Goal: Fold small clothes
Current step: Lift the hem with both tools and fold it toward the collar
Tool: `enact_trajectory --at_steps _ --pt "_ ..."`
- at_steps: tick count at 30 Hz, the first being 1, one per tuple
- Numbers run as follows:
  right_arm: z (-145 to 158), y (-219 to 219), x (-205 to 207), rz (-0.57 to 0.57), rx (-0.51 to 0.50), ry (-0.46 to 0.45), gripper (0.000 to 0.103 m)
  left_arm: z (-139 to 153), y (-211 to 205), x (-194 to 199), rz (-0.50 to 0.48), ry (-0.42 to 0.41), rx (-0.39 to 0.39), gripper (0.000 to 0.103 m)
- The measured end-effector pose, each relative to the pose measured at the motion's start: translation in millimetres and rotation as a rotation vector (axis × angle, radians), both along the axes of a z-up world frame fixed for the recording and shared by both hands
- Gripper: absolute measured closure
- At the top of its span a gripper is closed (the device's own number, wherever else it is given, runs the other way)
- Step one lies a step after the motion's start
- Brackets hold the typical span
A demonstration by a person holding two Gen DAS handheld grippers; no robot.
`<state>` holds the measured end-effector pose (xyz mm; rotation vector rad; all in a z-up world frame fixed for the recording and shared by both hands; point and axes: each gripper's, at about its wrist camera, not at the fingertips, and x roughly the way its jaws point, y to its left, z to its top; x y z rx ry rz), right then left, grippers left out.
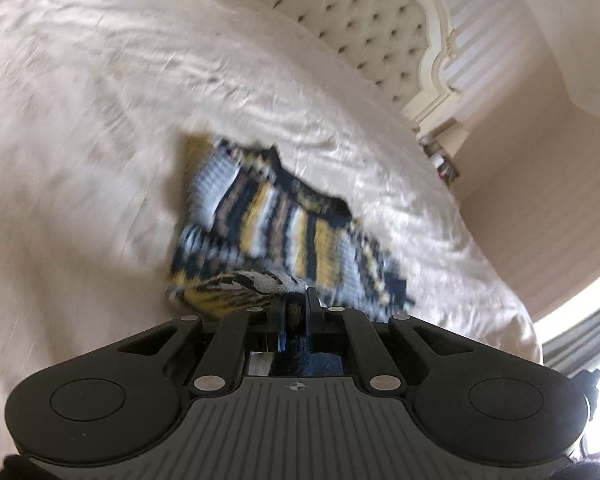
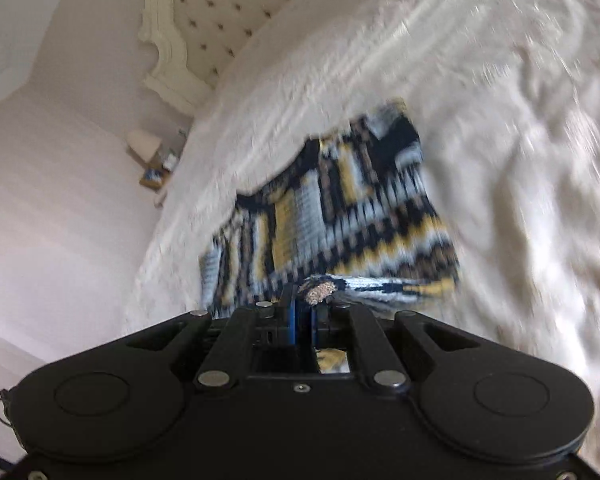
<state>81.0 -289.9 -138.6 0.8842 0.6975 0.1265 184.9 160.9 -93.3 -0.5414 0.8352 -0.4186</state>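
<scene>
The striped knit garment (image 1: 276, 220) lies on the white bedspread (image 1: 100, 120) of the bed, its near edge raised off the cover. The left gripper (image 1: 294, 308) has its fingers clamped on one bunched corner of that edge, and the right gripper (image 2: 303, 306) has its fingers pinched tight on the other corner. Both views are blurred. The likely trouble from here is slippage: each pinch holds only a small bunch of loose, stretchy knit, so a quick pull could tug a corner free. If the two hands travel unevenly, the fold would land skewed, or the far part would drag and wrinkle across the bedspread.
</scene>
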Motion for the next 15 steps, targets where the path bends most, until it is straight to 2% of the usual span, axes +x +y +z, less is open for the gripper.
enact_trajectory --at_steps 8,15 --pt "11.2 -18.9 81.0 -0.002 0.008 -0.036 0.091 10.9 -21.7 78.6 0.036 -0.037 0.003 0.095" --pt "3.7 -30.1 150.5 0.016 -0.01 -0.005 0.09 -5.2 -40.0 139.5 0.073 0.001 0.028 0.095"
